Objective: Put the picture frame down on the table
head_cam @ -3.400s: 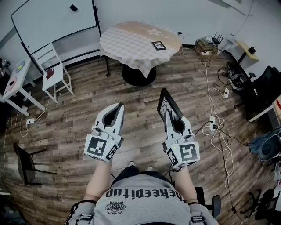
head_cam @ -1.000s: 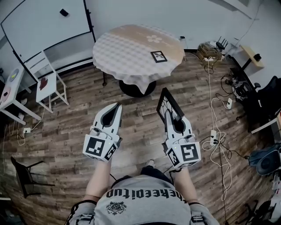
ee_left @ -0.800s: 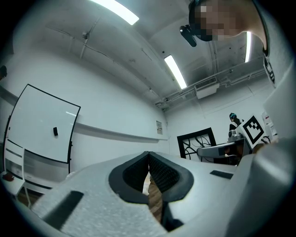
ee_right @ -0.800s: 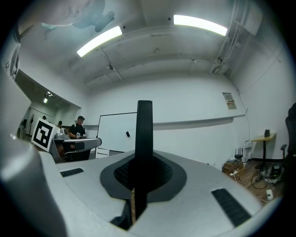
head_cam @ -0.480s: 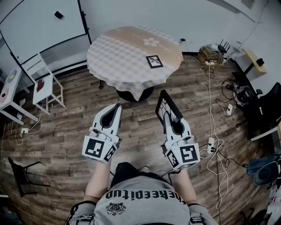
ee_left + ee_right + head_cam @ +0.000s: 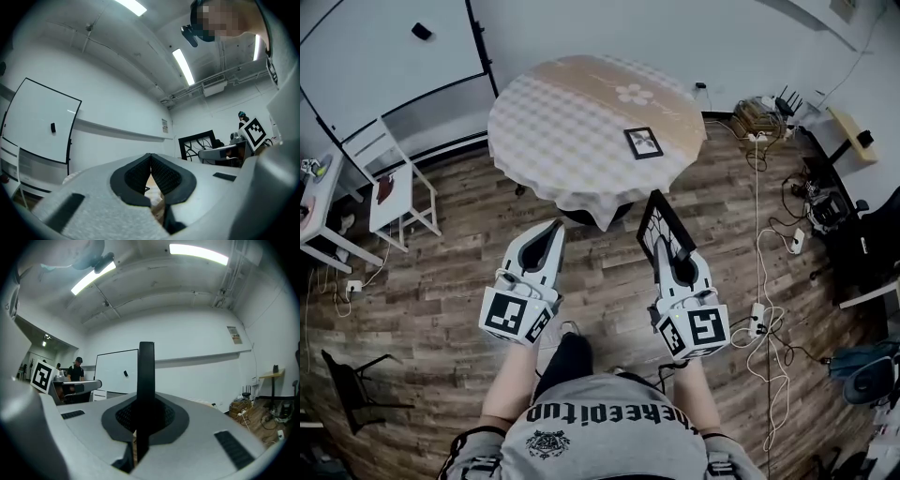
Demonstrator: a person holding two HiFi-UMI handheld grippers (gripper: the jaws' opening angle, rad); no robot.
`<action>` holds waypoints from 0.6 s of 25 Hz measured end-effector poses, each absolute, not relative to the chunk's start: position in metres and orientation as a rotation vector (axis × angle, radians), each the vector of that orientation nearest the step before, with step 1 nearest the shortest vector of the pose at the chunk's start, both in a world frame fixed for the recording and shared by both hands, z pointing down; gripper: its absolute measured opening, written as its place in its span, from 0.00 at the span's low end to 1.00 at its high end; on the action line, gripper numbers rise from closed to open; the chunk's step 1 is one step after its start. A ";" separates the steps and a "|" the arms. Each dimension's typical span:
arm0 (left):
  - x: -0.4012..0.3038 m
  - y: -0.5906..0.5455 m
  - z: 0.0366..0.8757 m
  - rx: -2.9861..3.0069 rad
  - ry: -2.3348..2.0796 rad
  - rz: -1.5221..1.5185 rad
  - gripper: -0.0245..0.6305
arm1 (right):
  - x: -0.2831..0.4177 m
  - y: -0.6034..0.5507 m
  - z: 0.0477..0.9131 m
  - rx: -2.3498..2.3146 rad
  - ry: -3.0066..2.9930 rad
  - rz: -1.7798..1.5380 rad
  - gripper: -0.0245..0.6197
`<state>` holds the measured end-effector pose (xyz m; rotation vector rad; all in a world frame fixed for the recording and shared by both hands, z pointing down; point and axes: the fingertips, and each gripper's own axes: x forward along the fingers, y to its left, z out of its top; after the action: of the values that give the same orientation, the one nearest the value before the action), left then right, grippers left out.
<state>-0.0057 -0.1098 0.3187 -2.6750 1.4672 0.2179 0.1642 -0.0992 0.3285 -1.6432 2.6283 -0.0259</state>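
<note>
My right gripper (image 6: 663,246) is shut on a black picture frame (image 6: 661,224) with a white branch pattern, held upright above the wooden floor just short of the round table (image 6: 581,122). In the right gripper view the frame (image 6: 146,380) shows edge-on as a dark vertical bar clamped between the pads. My left gripper (image 6: 553,232) hovers beside it at the same height, jaws shut with nothing in them; in its own view the pads (image 6: 151,169) meet at the tips. A second small framed picture (image 6: 643,142) lies flat on the tablecloth.
A whiteboard (image 6: 384,47) stands at the back left, with a white chair (image 6: 389,183) and a small white table (image 6: 319,216) near it. Cables and a power strip (image 6: 759,314) trail over the floor on the right. A black chair (image 6: 356,384) stands at the lower left.
The round table has come closer and now sits just ahead of both grippers. Both grippers keep their pose, the frame still in the right one.
</note>
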 end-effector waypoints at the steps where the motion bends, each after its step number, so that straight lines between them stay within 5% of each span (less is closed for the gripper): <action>1: -0.012 -0.123 0.316 -2.676 1.456 0.218 0.06 | 0.157 -0.112 0.326 -1.651 2.620 -0.025 0.06; 15: -0.093 -0.250 0.302 -2.711 1.384 0.213 0.06 | 0.077 -0.232 0.314 -1.718 2.563 -0.038 0.06</action>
<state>-0.0927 -0.2502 0.3015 -2.7106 1.3838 0.2129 0.0772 -0.2321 0.3138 -1.7179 2.5630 -0.0381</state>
